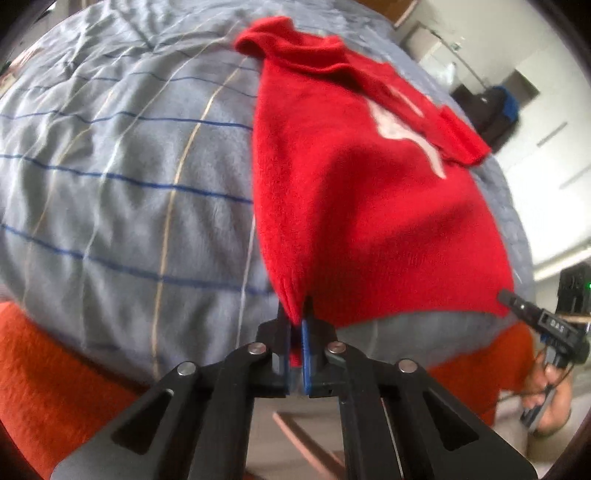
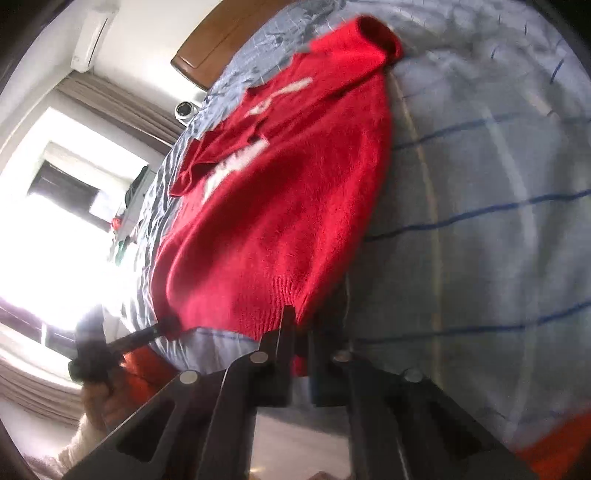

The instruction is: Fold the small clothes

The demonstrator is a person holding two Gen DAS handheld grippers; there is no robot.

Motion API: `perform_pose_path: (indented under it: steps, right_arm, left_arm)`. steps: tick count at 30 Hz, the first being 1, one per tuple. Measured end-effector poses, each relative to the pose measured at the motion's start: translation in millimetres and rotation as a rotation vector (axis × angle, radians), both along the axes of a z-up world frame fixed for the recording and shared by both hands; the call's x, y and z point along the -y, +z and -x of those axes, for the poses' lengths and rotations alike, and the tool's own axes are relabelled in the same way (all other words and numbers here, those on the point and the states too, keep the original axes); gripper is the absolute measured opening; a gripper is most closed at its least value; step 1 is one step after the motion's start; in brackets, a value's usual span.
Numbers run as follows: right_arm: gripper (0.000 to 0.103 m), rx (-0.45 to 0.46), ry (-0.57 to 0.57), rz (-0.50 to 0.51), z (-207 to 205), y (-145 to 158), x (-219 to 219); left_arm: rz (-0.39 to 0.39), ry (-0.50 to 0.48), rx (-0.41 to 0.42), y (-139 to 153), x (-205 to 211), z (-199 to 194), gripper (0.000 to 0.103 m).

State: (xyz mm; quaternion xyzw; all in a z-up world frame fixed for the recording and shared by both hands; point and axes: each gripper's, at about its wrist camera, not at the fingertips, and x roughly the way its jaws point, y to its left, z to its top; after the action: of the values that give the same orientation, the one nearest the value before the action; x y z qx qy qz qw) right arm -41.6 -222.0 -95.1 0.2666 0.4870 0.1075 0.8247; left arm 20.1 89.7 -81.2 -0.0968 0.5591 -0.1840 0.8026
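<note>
A small red knit sweater with a white pattern lies stretched out on a grey-blue striped bedspread. My left gripper is shut on one bottom hem corner. The right gripper shows at the right of this view, pinching the other hem corner. In the right wrist view the sweater runs away from my right gripper, which is shut on its ribbed hem corner. The left gripper shows at the left of that view, gripping the opposite corner. Collar and sleeves lie at the far end.
An orange blanket covers the bed's near edge below the bedspread. A wooden headboard stands beyond the sweater. A bright window and curtains are on the left, white cupboards on the right.
</note>
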Motion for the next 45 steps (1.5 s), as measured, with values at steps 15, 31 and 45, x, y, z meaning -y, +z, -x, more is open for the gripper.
perform_pose_path:
  steps: [15, 31, 45]
  right_arm:
    - [0.003, -0.152, -0.049, 0.187, -1.1, -43.9, 11.7]
    - [0.003, -0.137, -0.062, 0.216, 13.0, -46.9, 5.4]
    - [0.031, -0.199, -0.087, 0.184, 35.7, -33.0, 23.1]
  left_arm:
    - [-0.249, -0.016, 0.010, -42.5, 40.4, -10.8, 0.002]
    - [-0.233, -0.005, 0.025, -46.4, 20.6, 10.1, 0.004]
    - [-0.232, 0.060, -0.063, -20.0, -25.7, 32.0, 0.051]
